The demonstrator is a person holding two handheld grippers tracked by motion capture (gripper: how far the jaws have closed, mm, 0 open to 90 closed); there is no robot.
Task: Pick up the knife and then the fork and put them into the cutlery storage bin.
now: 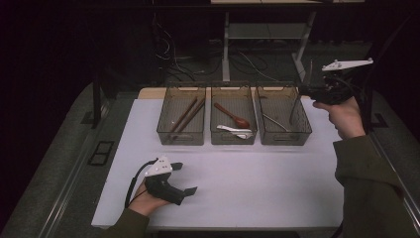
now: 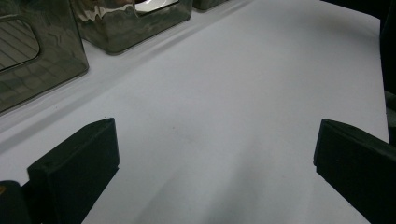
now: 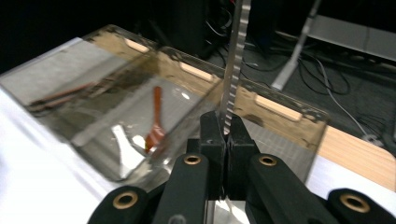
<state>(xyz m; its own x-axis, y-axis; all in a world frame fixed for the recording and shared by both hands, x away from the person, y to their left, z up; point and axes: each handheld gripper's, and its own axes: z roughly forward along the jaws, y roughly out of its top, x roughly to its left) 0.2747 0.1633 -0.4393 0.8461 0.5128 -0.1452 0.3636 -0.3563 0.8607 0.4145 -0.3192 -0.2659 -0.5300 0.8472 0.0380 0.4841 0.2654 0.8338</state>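
Three bins (image 1: 234,138) stand in a row at the table's far edge, sorted by kind: chopsticks (image 1: 187,115) left, spoons (image 1: 233,116) middle, metal cutlery right. The right gripper (image 3: 227,129) hangs above the right bin, clamped on a knife (image 3: 233,60) whose serrated blade rises straight from between its jaws, probably for dropping in. The left gripper (image 1: 181,178) rests near the front edge, jaws apart, empty.

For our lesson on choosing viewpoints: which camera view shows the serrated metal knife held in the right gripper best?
The right gripper view: the knife rises close up from the shut right gripper, its toothed edge plain. The high view shows it as a thin dark sliver hanging into the rightmost bin.
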